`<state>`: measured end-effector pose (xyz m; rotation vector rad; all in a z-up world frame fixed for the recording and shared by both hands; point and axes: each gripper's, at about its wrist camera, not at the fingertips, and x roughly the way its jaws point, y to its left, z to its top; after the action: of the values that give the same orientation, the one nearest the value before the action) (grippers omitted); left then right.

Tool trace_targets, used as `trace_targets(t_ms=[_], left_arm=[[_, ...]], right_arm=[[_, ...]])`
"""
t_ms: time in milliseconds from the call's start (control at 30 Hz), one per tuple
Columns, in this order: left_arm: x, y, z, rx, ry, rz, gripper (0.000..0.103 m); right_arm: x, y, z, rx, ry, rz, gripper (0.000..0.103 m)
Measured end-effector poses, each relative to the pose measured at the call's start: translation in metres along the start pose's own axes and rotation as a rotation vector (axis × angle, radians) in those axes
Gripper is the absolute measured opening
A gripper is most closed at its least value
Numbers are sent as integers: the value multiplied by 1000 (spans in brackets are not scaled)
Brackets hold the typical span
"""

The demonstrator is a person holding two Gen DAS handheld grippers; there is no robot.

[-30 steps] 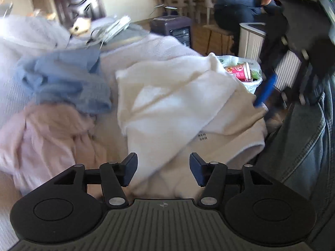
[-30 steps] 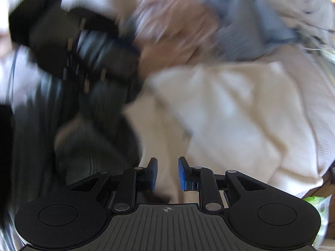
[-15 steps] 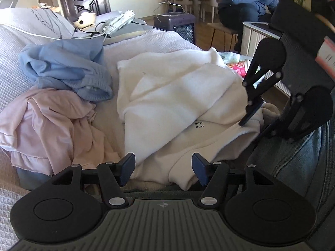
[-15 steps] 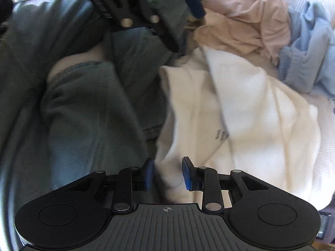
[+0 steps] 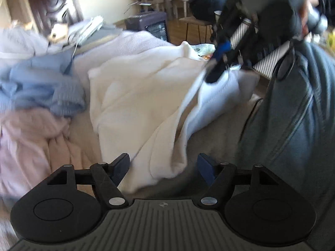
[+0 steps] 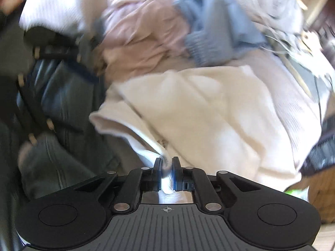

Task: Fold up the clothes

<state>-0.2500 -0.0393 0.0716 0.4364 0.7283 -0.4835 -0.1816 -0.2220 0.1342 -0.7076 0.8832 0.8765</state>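
— What changed since a moment ago?

— Half a second back my right jaws stood apart beside the cream garment's [image 5: 134, 104] edge; now the right gripper [image 6: 166, 170] is closing on a fold of it, cloth bunched between the pads and pulled up into a ridge.

— And left to right?

— Pink clothes [image 5: 27, 138] and a blue knit [image 5: 41, 90] lie crumpled at the left of the bed [image 5: 129, 44]. Beside them the cream garment is spread in soft, thick folds. My left gripper [image 5: 163, 168] hangs over its near corner, jaws wide and opening, gripping nothing.
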Motion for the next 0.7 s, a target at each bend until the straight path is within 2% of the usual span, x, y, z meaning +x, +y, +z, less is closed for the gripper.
trace_targets(t_ms=[167,267,300,333,367,500,567,700], left_arm=[[20,-19,1,204,1,64,68],[25,-24,-1,277,3,59,64],[25,-24,-2,300,-4,61,52],[26,-23,-1,312,-2,61,24],[28,-17,3,296,9,54,14],[29,14,29,220,30,37,13],[23,37,54,164,-1,28,13],[19,82,110,75,-70,-49,12]], right_arm=[[-18,-13,3,81,-52,-13,9],[-20,-18,3,116,-74,-35,9],[-22,-20,3,123,-80,-41,9],[-23,-22,3,128,-85,-46,9],[-24,-25,2,133,-90,-51,9],[-29,-34,1,154,-110,-80,9],[-33,-43,1,183,-114,-104,9],[-41,-68,1,246,-141,-176,9]])
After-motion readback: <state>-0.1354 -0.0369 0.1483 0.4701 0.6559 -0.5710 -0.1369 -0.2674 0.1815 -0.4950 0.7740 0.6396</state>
